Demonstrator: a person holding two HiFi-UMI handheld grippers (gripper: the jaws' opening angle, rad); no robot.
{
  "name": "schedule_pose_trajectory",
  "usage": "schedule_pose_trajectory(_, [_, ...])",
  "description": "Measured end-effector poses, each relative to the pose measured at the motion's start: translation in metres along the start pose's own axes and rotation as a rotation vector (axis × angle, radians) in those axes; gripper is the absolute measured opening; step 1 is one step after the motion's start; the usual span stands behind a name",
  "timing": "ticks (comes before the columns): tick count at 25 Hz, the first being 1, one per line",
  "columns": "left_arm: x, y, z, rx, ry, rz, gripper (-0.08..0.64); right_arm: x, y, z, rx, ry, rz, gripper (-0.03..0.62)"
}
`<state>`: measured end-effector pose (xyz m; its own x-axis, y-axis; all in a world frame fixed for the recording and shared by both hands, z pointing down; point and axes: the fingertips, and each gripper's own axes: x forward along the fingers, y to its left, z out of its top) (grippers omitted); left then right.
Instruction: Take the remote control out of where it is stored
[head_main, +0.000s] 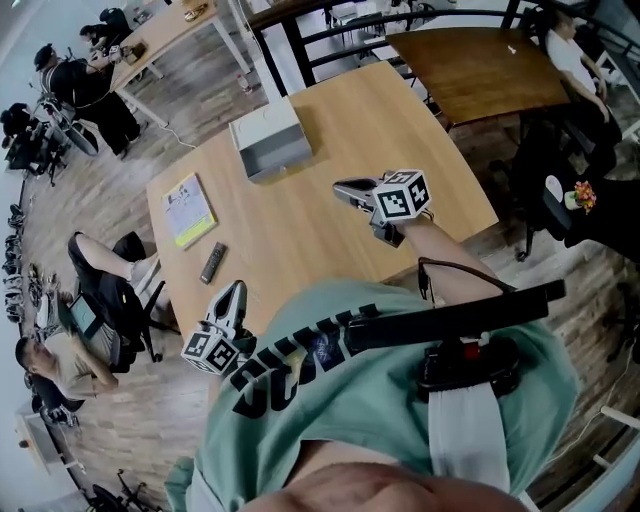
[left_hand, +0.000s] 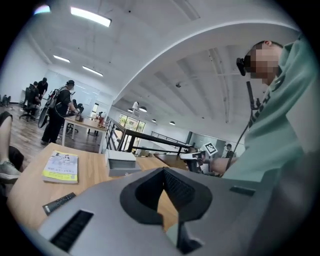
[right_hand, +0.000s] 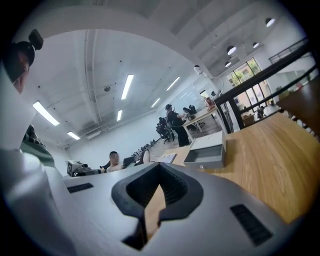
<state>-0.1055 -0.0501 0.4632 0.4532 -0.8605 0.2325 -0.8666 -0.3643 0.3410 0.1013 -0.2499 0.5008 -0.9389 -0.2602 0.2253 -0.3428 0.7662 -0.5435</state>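
- On the tabletop (head_main: 320, 235) in the head view, the remote control (head_main: 213, 262) lies flat just ahead of the left gripper (head_main: 236, 288), slightly off to the left of its fingers and not touching them.
- Same view: a yellow booklet (head_main: 188, 210) sits further out past the remote. A grey box (head_main: 270, 140) with its open side showing is way beyond the left fingers, near the far edge.
- The right gripper (head_main: 341, 187) hangs over the tabletop with its fingers aimed across toward the box. They're well apart from it and well apart from the remote too.
- Left gripper view: the left gripper (left_hand: 163, 170) has its fingers (left_hand: 181, 189) clenched tip to tip with nothing caught in them, just wood showing through the little gap lower down.
- From here the remote control (left_hand: 59, 202) is low and to the left of the fingers, flat on the tabletop (left_hand: 95, 176). The booklet (left_hand: 61, 166) is further out on that side, and the box (left_hand: 121, 162) is ahead and slightly left.
- The other gripper (left_hand: 197, 156) shows up ahead and to the right of the fingers.
- Right gripper view: the right gripper (right_hand: 159, 168) also has its fingers (right_hand: 176, 187) pressed together at the tips, holding nothing.
- The box (right_hand: 206, 152) sits ahead and to the right of these fingers with its open side facing them. The booklet (right_hand: 167, 158) peeks out just past the fingertips, further back. I can't find the remote in this view.
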Motion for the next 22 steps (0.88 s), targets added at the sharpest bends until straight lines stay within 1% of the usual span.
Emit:
schedule_pose_trajectory(2, [-0.006, 0.028, 0.010, -0.011, -0.020, 0.035, 0.005, 0.004, 0.013, 0.013, -0.071, -0.029, -0.067, 0.000])
schedule_pose_trajectory(4, [-0.012, 0.053, 0.017, -0.021, -0.029, 0.060, 0.005, 0.007, 0.028, 0.024, -0.168, -0.044, -0.131, -0.001])
schedule_pose_trajectory(6, [-0.016, 0.072, 0.022, -0.025, -0.034, 0.065, 0.005, 0.007, 0.040, 0.035, -0.256, -0.048, -0.187, 0.000])
schedule_pose_trajectory(8, [-0.021, 0.089, 0.030, -0.019, -0.040, 0.069, 0.005, 0.008, 0.050, 0.045, -0.304, -0.051, -0.225, -0.001])
schedule_pose_trajectory(10, [-0.028, 0.101, 0.037, -0.014, -0.049, 0.073, 0.005, 0.012, 0.059, 0.048, -0.332, -0.041, -0.246, 0.000])
schedule_pose_trajectory(13, [-0.026, 0.107, 0.039, -0.030, -0.067, 0.054, 0.005, 0.007, 0.063, 0.048, -0.368, -0.022, -0.282, 0.000])
schedule_pose_trajectory(16, [-0.019, 0.107, 0.036, -0.038, -0.068, 0.036, 0.005, -0.003, 0.058, 0.051, -0.371, -0.024, -0.325, 0.000])
schedule_pose_trajectory(19, [-0.017, 0.105, 0.034, -0.034, -0.069, 0.027, 0.004, -0.006, 0.055, 0.053, -0.364, -0.027, -0.333, 0.000])
schedule_pose_trajectory(22, [-0.017, 0.107, 0.034, -0.041, -0.078, 0.037, 0.005, -0.001, 0.054, 0.058, -0.372, -0.022, -0.321, 0.000])
